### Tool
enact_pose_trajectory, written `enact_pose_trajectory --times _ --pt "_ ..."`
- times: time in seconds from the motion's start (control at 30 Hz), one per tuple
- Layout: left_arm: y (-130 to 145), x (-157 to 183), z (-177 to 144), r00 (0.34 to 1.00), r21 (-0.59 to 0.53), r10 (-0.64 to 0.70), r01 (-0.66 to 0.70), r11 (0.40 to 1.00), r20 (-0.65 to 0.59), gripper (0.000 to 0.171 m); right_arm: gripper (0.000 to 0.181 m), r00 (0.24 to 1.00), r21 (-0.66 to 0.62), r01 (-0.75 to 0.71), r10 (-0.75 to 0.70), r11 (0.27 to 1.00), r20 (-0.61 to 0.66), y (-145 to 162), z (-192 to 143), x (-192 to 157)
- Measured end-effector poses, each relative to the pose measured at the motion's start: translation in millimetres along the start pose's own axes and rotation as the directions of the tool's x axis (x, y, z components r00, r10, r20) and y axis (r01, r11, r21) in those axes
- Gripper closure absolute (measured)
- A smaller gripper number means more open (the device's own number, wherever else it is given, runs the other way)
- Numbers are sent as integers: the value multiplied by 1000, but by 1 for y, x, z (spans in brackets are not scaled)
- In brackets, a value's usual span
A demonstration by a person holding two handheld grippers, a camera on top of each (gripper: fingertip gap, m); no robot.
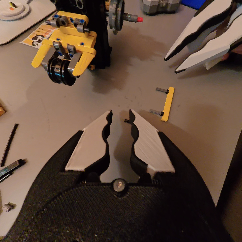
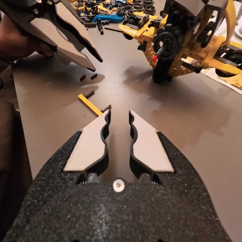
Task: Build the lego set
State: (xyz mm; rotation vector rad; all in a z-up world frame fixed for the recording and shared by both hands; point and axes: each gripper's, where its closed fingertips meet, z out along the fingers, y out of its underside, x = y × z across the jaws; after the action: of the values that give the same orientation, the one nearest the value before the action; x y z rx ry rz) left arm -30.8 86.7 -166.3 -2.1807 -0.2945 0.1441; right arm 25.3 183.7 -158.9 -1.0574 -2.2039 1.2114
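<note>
A yellow and black brick-built vehicle model (image 1: 68, 43) stands on the grey table (image 1: 131, 85); it also shows in the right wrist view (image 2: 183, 45). A thin yellow beam with two dark pins (image 1: 168, 104) lies flat on the table; it also shows in the right wrist view (image 2: 89, 104). My left gripper (image 1: 120, 111) is open and empty, low over the table, with a small black pin (image 1: 126, 120) beside its right fingertip. My right gripper (image 2: 119, 111) is open and empty, its left fingertip just past the beam's near end. Two black pins (image 2: 88, 76) lie under the other gripper (image 2: 96, 65).
A pile of loose bricks, wheels and a blue piece (image 2: 108, 18) sits at the table's far side. A sticker sheet (image 1: 39, 35) lies behind the model. A long black rod (image 1: 9, 144) and other parts lie at the left. A hand (image 2: 19, 43) holds the other gripper. One gripper's finger ends stand about 12 cm off the other's.
</note>
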Motion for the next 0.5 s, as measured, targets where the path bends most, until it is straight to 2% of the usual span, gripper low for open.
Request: enact_pose_trajectory --times 0.5 --pt "-2 -1 -2 995 15 -75 76 997 -60 151 154 1000 -19 3 -3 1000 2 2 2 -1"
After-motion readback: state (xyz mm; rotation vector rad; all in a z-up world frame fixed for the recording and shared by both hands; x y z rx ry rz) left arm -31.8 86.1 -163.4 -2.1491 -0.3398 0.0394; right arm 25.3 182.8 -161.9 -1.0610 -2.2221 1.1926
